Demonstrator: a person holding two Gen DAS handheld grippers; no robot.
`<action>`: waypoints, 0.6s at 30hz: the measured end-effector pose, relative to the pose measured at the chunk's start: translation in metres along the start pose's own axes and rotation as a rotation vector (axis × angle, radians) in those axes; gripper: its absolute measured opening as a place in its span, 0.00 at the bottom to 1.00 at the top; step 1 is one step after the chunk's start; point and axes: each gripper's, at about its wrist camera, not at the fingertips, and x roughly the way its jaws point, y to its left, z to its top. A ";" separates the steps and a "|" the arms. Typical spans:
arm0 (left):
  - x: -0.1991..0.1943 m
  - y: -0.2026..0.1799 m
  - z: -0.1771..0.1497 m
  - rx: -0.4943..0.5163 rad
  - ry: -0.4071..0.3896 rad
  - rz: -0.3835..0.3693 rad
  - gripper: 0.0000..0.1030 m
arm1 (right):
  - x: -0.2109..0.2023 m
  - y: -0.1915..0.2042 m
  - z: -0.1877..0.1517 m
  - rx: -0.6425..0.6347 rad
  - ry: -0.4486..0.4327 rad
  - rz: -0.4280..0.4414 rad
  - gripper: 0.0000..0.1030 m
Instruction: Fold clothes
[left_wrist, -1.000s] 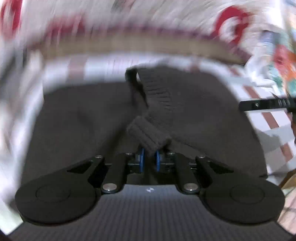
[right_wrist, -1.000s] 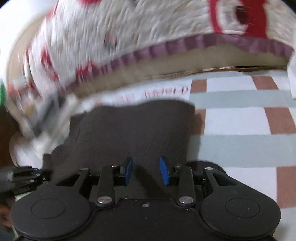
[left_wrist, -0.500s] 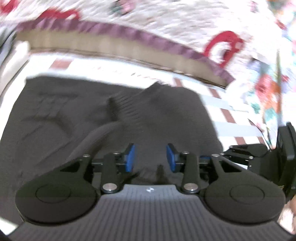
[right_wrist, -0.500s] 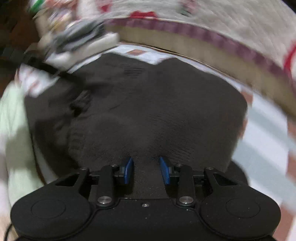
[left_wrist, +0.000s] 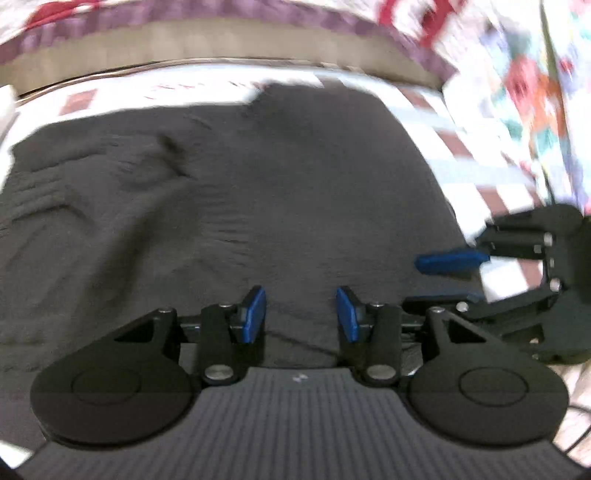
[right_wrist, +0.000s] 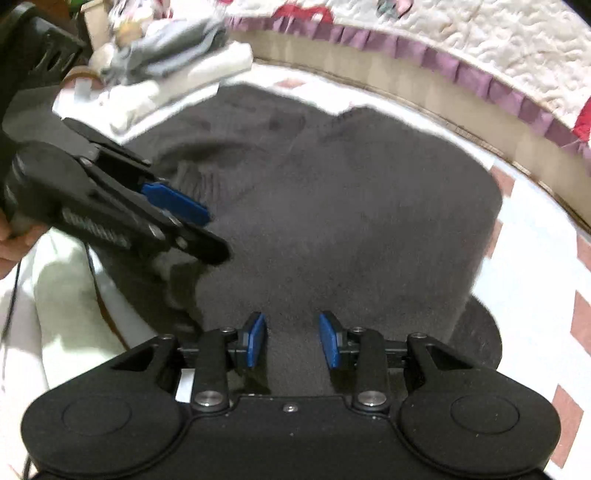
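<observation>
Dark grey knit sweater (left_wrist: 258, 192) lies spread flat on a checked sheet (right_wrist: 546, 258) of white, pale blue and brown squares; the sweater fills most of both wrist views. All places below are relative to the sweater.

Left gripper (left_wrist: 301, 314): above the near part of the sweater, pointing down at it. Its jaws have just been opening and now stand spread, blue pads apart. Only flat knit shows in the gap, nothing pinched, pads not pressing on the cloth. In the right wrist view the left gripper (right_wrist: 184, 218) comes in from the sweater's left side, over its left edge, one blue finger (right_wrist: 177, 203) showing; part of a hand (right_wrist: 11, 240) holding it is at the frame edge.

Right gripper (right_wrist: 291, 339): over the near edge of the sweater, jaws spread, sweater fabric seen between the pads, no grip visible. In the left wrist view the right gripper (left_wrist: 480, 273) sits at the sweater's right edge, turned sideways, one blue finger (left_wrist: 450, 260) lying over the knit.

Sweater surface: creases and ridges on its left part, smoother toward the right. A folded-over layer with a rounded right edge shows in the right wrist view.

Beyond the sweater's far edge: a quilt (right_wrist: 480, 48) with a purple ruffle border and red patches. Beyond the far-left corner: a stack of folded light clothes (right_wrist: 166, 74), white and grey. To the right of the sweater, past the sheet, a bright floral fabric (left_wrist: 524, 85), blurred.
</observation>
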 end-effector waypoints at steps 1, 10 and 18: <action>-0.012 0.014 0.002 -0.030 -0.022 0.025 0.47 | 0.000 0.000 0.004 0.047 -0.030 0.017 0.38; -0.075 0.144 -0.027 -0.355 0.035 0.365 0.56 | 0.045 0.027 0.027 0.221 -0.022 0.041 0.45; -0.084 0.189 -0.065 -0.565 0.057 0.399 0.61 | 0.030 0.011 0.026 0.335 -0.050 0.091 0.44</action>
